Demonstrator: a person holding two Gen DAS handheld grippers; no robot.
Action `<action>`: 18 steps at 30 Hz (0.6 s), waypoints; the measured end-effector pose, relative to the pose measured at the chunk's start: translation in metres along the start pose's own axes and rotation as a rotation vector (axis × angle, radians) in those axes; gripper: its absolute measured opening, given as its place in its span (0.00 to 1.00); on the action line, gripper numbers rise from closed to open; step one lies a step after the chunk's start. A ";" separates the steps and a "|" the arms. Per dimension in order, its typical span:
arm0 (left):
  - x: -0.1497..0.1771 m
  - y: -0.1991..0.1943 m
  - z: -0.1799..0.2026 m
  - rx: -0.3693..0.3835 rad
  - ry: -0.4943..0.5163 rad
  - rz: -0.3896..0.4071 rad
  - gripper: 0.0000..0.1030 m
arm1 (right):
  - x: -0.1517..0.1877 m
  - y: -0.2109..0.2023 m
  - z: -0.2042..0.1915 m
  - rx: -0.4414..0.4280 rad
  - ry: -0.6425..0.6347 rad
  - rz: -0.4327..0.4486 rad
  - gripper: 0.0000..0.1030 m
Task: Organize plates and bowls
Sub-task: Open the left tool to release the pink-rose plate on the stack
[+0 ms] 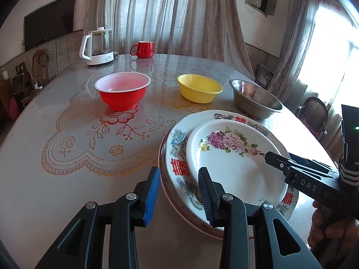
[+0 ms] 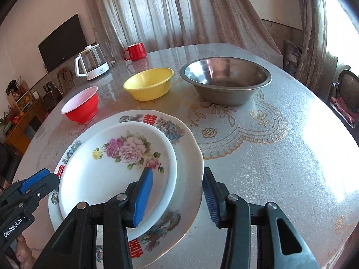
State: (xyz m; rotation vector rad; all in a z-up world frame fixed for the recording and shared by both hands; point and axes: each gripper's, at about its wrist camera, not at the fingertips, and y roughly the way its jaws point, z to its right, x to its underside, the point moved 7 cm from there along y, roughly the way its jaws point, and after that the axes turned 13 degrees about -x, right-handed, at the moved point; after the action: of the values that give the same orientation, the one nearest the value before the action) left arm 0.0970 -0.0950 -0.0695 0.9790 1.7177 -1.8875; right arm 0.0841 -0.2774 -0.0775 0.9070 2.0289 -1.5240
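Our left tool (image 1: 179, 192) and right tool (image 2: 177, 196) stood open astride the stacked plates (image 2: 116, 168) at six o'clock; unevenly closing, we judged, could slide the top plate.

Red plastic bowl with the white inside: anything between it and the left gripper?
Nothing visible. From the left gripper, bare patterned tablecloth runs to the red plastic bowl. The stacked plates lie beside that path, straddled by its jaws.
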 end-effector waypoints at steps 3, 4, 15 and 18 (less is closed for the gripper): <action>0.001 0.000 0.000 0.000 0.003 0.001 0.35 | 0.001 0.000 -0.002 0.031 -0.039 -0.008 0.44; 0.001 0.000 0.000 0.001 0.003 0.000 0.35 | 0.002 0.000 -0.002 0.036 -0.045 -0.009 0.44; 0.000 0.000 0.004 -0.003 0.010 -0.002 0.38 | 0.006 0.001 -0.008 0.105 -0.132 -0.034 0.44; 0.000 -0.001 0.005 -0.004 0.014 -0.001 0.39 | 0.007 0.000 -0.008 0.096 -0.127 -0.032 0.44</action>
State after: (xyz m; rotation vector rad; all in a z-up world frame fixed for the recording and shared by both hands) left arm 0.0955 -0.0995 -0.0687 0.9921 1.7293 -1.8815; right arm 0.0798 -0.2684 -0.0798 0.7950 1.9039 -1.6651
